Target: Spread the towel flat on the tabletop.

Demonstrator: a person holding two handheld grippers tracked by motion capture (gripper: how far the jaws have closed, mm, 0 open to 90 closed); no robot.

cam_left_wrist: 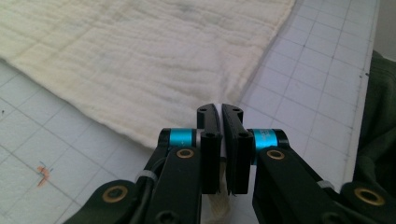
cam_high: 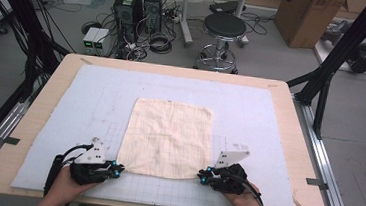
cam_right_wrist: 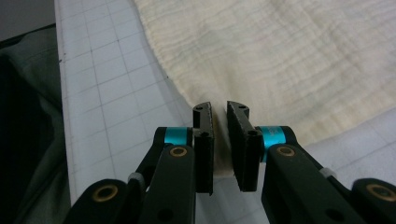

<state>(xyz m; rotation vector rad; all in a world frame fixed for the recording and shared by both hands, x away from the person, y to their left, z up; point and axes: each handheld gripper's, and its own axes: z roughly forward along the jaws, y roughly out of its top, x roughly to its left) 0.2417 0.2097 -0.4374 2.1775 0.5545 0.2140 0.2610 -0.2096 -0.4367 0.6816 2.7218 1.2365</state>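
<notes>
Both near corners of the cloth (cam_high: 168, 138) are clamped in my left gripper (cam_high: 117, 168) and right gripper (cam_high: 203, 175); next, I judge, an even lift.

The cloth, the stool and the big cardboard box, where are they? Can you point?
cloth (cam_high: 167, 137), high view, middle of the cream fabric.
stool (cam_high: 224, 26), high view, top of its round black seat.
cardboard box (cam_high: 306, 18), high view, its brown front side.
</notes>
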